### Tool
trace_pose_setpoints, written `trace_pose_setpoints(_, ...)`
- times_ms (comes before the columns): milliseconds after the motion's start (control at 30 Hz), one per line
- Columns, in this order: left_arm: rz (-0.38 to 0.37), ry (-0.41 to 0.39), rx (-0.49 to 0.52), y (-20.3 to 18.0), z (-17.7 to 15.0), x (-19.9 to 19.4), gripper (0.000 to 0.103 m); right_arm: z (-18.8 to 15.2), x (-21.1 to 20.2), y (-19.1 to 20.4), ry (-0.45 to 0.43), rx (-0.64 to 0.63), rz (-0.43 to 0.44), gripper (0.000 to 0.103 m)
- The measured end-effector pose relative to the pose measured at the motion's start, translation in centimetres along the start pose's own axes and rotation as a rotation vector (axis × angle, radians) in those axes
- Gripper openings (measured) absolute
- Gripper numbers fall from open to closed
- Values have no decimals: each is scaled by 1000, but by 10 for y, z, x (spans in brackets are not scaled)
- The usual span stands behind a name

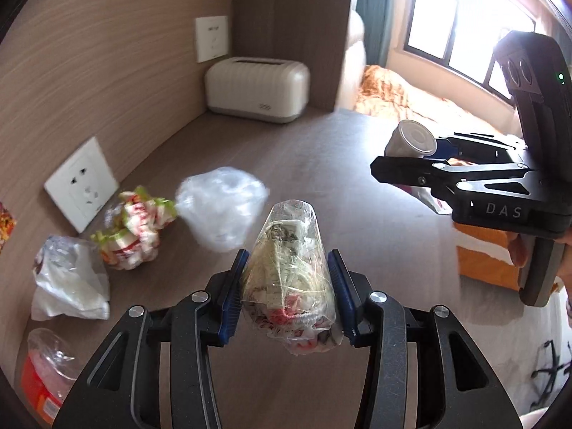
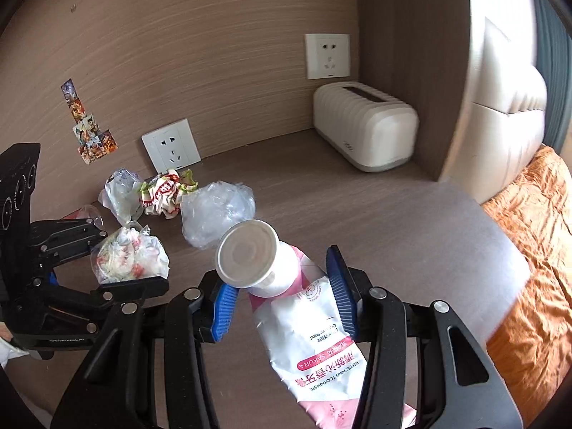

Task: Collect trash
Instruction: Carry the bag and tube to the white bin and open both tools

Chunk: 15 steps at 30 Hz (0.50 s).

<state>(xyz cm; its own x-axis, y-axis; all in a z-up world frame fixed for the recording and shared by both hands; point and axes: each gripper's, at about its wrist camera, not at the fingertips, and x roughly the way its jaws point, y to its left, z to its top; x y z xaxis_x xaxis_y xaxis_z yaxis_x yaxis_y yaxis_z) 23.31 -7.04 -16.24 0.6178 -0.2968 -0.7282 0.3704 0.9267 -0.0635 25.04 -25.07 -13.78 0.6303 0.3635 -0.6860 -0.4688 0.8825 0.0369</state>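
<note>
Left gripper [image 1: 287, 286] clamped on a clear-wrapped wad of scraps [image 1: 289, 286], centre of its view, off the desk [image 1: 339, 164]. Soft and light; it'll crush, so a mid-body grip is fine. Loose on the desk at 9–10 o'clock: white bag [image 1: 68, 286], crumpled wrapper [image 1: 136, 225], clear plastic bag [image 1: 221, 207]. All featherweight, pinch at a fold. Right gripper [image 2: 282, 293] holds a squashed toothpaste tube [image 2: 307, 339] near the shoulder; slick skin, stiff cap [image 2: 246, 254] at 11.
</note>
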Motion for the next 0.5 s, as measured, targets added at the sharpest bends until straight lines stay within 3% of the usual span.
trace_pose_setpoints(500,-247,40,223,-172,3,27,44,-106,-110,-99,56,234,-202,49)
